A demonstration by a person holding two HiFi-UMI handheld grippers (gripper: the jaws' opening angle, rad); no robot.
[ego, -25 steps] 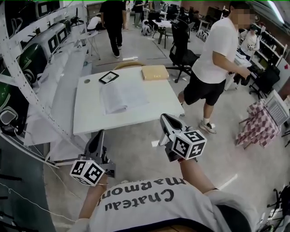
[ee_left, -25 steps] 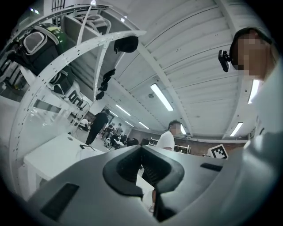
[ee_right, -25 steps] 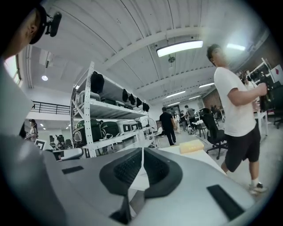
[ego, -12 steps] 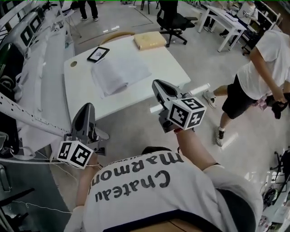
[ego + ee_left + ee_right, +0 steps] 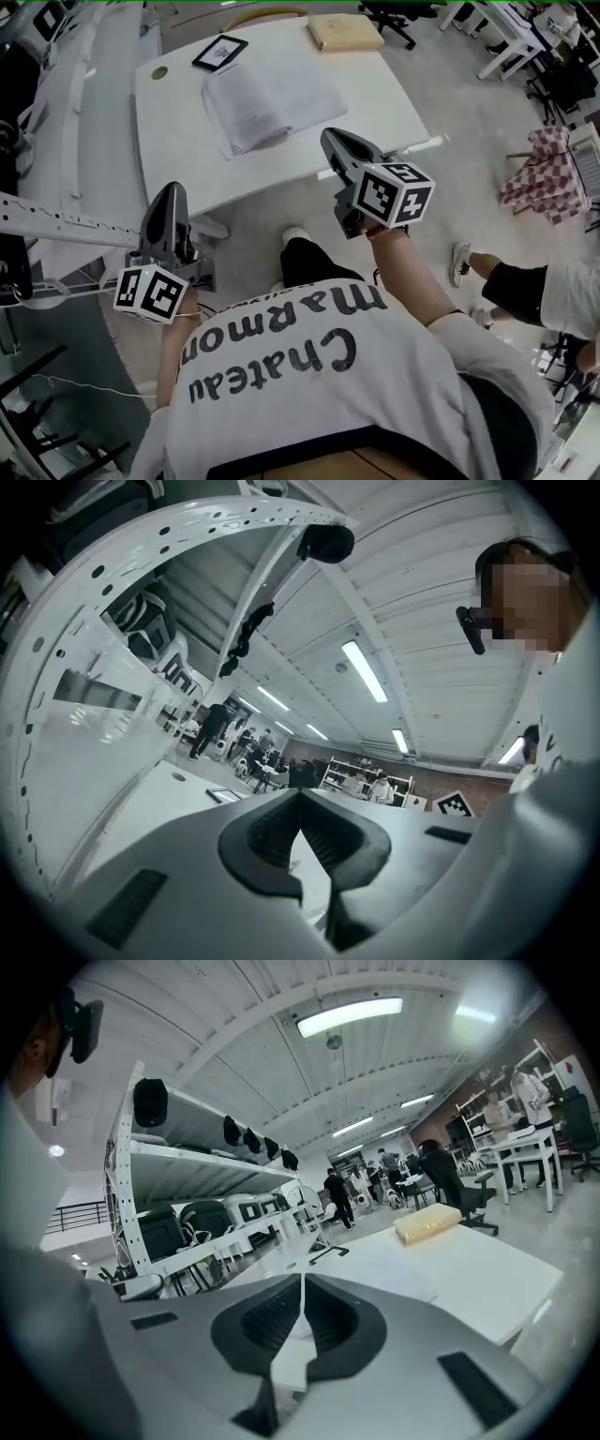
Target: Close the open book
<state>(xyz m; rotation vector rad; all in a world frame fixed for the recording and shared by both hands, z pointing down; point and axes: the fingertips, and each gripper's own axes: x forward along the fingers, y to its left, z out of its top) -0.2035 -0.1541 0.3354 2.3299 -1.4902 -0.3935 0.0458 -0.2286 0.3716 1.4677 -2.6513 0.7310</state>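
1. One white table (image 5: 375, 103) fills the far half of the head view. It is much closer than a second ago, so the walk-up looks almost done.
2. One bystander (image 5: 553, 295), who stood far right by the table a second ago, now shows only at the right edge. They are clear of the work.
3. Open book (image 5: 272, 98) lies flat with its pages up on the table's middle, a little left of centre. It hasn't shifted on the tabletop and is untouched and not yet closed.
4. Right gripper (image 5: 337, 142) has its jaws clenched with nothing between them. Its tip hangs over the table's near edge, nearer the book than before but apart from it.
5. Left gripper (image 5: 170, 194) is likewise clenched and empty. It is short of the near-left corner and well apart from the book.
6. Tan box (image 5: 345, 31) sits at the far edge, right of the book.
7. Dark tablet (image 5: 220, 52) sits far left, just beyond the book.
8. Judgement: only the approach has happened. One side of the book must still be lifted and folded over. The clenched tips could serve as a wedge under it, though loose pages may slide.
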